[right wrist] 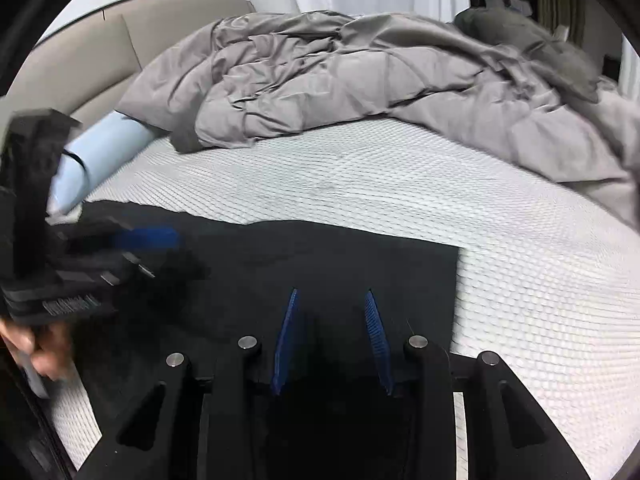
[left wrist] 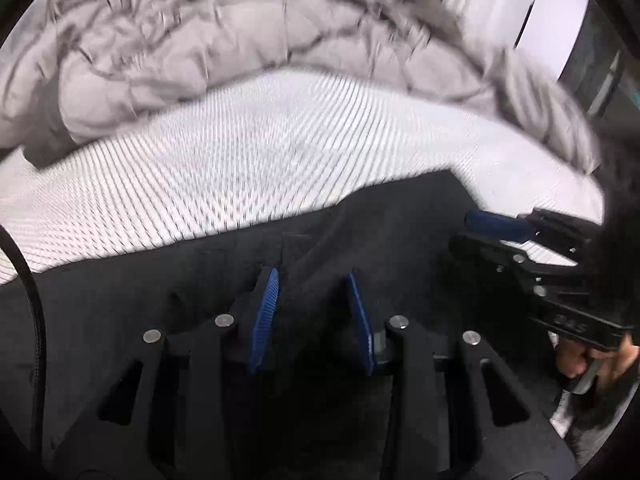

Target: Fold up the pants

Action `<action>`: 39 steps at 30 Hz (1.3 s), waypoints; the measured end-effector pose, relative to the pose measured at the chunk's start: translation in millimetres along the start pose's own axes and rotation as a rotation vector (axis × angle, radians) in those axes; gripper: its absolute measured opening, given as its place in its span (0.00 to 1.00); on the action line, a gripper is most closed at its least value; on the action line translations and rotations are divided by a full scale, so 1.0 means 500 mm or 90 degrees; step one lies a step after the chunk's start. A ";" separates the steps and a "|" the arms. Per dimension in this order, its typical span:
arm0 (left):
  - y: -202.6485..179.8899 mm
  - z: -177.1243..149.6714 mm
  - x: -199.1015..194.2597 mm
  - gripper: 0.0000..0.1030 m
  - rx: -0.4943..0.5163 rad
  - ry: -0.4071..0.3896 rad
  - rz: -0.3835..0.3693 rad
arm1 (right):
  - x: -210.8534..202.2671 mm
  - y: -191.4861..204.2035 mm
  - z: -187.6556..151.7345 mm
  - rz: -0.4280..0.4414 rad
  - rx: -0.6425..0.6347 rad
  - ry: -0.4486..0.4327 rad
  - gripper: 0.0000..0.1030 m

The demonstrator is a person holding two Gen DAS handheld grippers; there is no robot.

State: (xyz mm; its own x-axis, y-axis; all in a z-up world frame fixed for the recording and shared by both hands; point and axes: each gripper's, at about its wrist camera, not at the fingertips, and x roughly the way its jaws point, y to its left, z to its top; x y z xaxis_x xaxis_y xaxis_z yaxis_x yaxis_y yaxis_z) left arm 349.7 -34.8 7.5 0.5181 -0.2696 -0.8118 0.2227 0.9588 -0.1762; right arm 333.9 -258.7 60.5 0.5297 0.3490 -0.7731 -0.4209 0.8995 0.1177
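Over the near edge of the mattress (right wrist: 520, 240) both claws hover above the black pants (right wrist: 320, 256), which lie flat there. Left gripper (left wrist: 312, 284) and right gripper (right wrist: 332, 300) each stand narrowly parted with nothing pinched between the pads, likely poised to take hold for a fold. Farther back, the grey duvet (right wrist: 340, 80) is heaped against the headboard (right wrist: 120, 40). No containers show.

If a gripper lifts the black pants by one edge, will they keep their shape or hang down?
The black fabric pants lie flat on the white textured mattress with soft creases, so they would probably hang limp. They look thin, likely light, and might slide when pushed.
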 end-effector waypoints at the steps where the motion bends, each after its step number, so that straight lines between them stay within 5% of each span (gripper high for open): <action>1: 0.007 -0.005 0.020 0.31 -0.001 0.011 0.007 | 0.023 0.000 0.001 0.009 0.007 0.014 0.35; 3: 0.016 -0.008 0.014 0.30 -0.004 0.001 -0.014 | 0.073 -0.002 -0.010 -0.023 0.005 0.061 0.35; 6: 0.031 -0.017 -0.013 0.28 -0.016 -0.007 -0.010 | 0.074 -0.007 -0.021 -0.188 -0.044 0.065 0.35; 8: 0.032 -0.028 -0.037 0.28 -0.017 -0.014 0.014 | 0.059 -0.025 -0.022 -0.241 -0.036 0.066 0.35; 10: 0.018 -0.043 -0.077 0.29 0.005 -0.035 0.054 | 0.035 -0.040 -0.026 -0.209 -0.006 0.058 0.35; 14: -0.030 -0.095 -0.150 0.33 0.054 -0.076 0.005 | -0.042 -0.008 -0.041 -0.065 0.011 0.021 0.36; 18: -0.069 -0.128 -0.097 0.40 0.085 -0.012 -0.019 | -0.033 0.065 -0.071 0.020 -0.038 0.038 0.39; 21: -0.057 -0.141 -0.064 0.40 0.094 0.011 -0.018 | 0.018 0.074 -0.096 -0.037 -0.070 0.092 0.39; 26: -0.023 -0.156 -0.106 0.41 0.061 0.011 -0.034 | -0.024 0.013 -0.124 -0.175 -0.089 0.076 0.43; 28: -0.033 -0.166 -0.135 0.41 0.055 -0.005 -0.011 | -0.049 -0.011 -0.130 -0.153 -0.046 0.055 0.43; 32: -0.084 -0.173 -0.182 0.45 0.100 -0.058 -0.069 | -0.111 0.044 -0.121 -0.088 -0.076 -0.009 0.45; 34: -0.114 -0.184 -0.146 0.46 0.128 -0.012 -0.094 | -0.106 0.088 -0.130 -0.039 -0.120 0.005 0.54; 36: -0.123 -0.203 -0.101 0.44 0.156 0.043 -0.070 | -0.061 0.125 -0.152 -0.026 -0.157 0.063 0.54; 39: -0.103 -0.213 -0.115 0.41 0.163 0.037 -0.092 | -0.036 0.117 -0.175 -0.032 -0.170 0.081 0.53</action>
State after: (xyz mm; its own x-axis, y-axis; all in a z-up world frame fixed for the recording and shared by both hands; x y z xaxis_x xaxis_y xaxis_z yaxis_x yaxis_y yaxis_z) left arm 220.3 -59.0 4.0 0.4191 -0.3887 -0.8205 0.4959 0.8550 -0.1518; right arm 235.3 -235.3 26.5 0.4651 0.2553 -0.8477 -0.5849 0.8074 -0.0778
